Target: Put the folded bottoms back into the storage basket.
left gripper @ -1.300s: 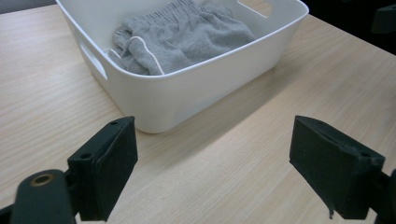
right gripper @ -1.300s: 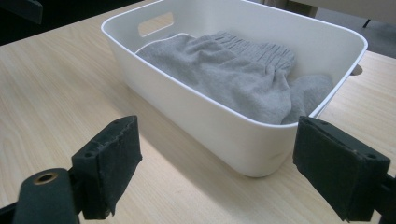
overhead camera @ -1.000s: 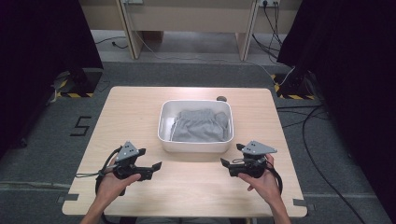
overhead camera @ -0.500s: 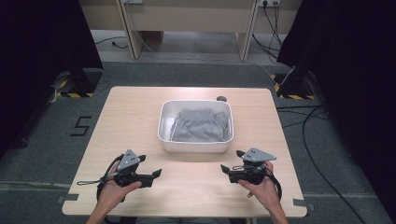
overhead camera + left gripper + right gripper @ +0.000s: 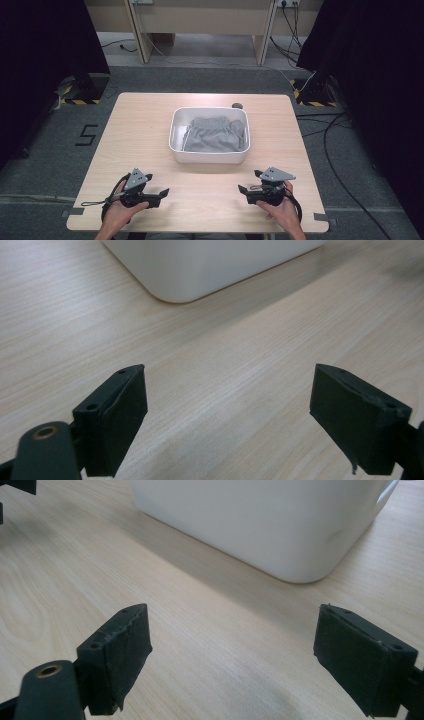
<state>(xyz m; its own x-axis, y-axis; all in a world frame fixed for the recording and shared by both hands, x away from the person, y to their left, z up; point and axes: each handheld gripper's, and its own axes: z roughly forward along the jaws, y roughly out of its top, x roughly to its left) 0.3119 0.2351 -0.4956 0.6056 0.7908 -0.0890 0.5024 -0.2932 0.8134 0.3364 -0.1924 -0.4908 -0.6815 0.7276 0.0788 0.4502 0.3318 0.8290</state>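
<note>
Grey cloth lies bunched inside the white tub at the middle of the counter, well apart from both my tools. My left gripper and right gripper rest near the counter's near edge, jaws spread wide and holding nothing. If I reach in carelessly, I judge a jaw could catch the tub's rim and shove or tip it, or pinch just one fold so the cloth drags out unevenly.
</note>
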